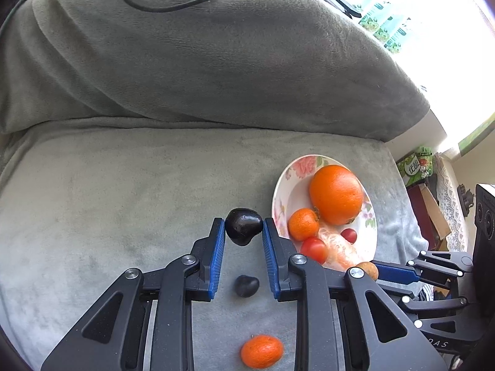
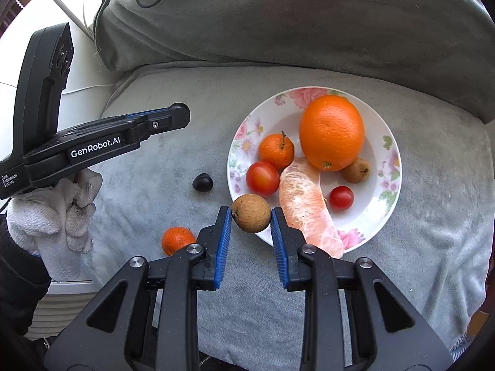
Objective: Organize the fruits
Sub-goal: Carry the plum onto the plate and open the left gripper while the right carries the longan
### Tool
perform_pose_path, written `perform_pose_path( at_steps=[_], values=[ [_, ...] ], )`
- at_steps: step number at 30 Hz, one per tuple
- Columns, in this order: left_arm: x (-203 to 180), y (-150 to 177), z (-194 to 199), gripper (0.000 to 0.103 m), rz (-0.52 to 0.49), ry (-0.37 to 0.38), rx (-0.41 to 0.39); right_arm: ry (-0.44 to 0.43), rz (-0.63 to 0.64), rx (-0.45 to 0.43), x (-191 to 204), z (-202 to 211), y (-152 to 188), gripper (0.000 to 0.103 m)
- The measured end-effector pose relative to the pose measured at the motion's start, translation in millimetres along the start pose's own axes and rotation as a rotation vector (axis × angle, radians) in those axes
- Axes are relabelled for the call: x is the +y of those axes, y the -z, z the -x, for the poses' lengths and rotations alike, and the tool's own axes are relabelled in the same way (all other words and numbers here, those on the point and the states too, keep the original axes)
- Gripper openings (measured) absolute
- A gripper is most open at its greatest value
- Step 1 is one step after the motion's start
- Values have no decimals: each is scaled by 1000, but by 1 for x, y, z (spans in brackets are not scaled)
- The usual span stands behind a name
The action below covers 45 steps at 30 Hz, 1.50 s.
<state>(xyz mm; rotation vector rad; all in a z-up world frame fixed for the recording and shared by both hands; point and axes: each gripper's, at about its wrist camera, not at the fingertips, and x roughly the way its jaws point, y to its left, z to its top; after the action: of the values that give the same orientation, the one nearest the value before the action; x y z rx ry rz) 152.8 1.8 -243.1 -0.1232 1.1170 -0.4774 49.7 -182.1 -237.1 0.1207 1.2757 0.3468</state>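
Note:
A floral plate (image 2: 390, 182) (image 1: 282, 194) on a grey blanket holds a big orange (image 2: 331, 132), a mandarin (image 2: 276, 151), two tomatoes (image 2: 262, 178), a peeled citrus segment (image 2: 304, 207) and a brown fruit (image 2: 355, 170). My left gripper (image 1: 243, 227) is shut on a dark fruit (image 1: 243, 225), left of the plate. My right gripper (image 2: 251, 213) is shut on a brown round fruit (image 2: 251, 212) over the plate's near-left rim. Another dark fruit (image 2: 203, 183) (image 1: 246, 286) and a mandarin (image 2: 178, 240) (image 1: 261, 351) lie loose on the blanket.
A grey cushion (image 1: 201, 61) rises behind the blanket. Cables (image 1: 173, 3) lie on top of it. Green packages (image 1: 416, 167) stand to the right in the left wrist view. A white surface (image 2: 83, 71) lies left of the blanket.

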Motion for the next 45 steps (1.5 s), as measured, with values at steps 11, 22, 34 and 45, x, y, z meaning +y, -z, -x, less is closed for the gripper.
perform_pose_path(
  at_steps=[11,22,34,45],
  values=[
    [-36,-15,-16,23,-44,12,15,44,-36,-29,-35,16,0,27],
    [-55,-24,-34,23,-74,-3,46,73,-75,-33,-67,16,0,28],
    [-71,-31,-44,23,-110,-11,60,91,-69,-31,-70,13,-1,28],
    [-73,-33,-46,23,-104,-7,71,95,-57,-35,-68,9,-2,28]
  ],
)
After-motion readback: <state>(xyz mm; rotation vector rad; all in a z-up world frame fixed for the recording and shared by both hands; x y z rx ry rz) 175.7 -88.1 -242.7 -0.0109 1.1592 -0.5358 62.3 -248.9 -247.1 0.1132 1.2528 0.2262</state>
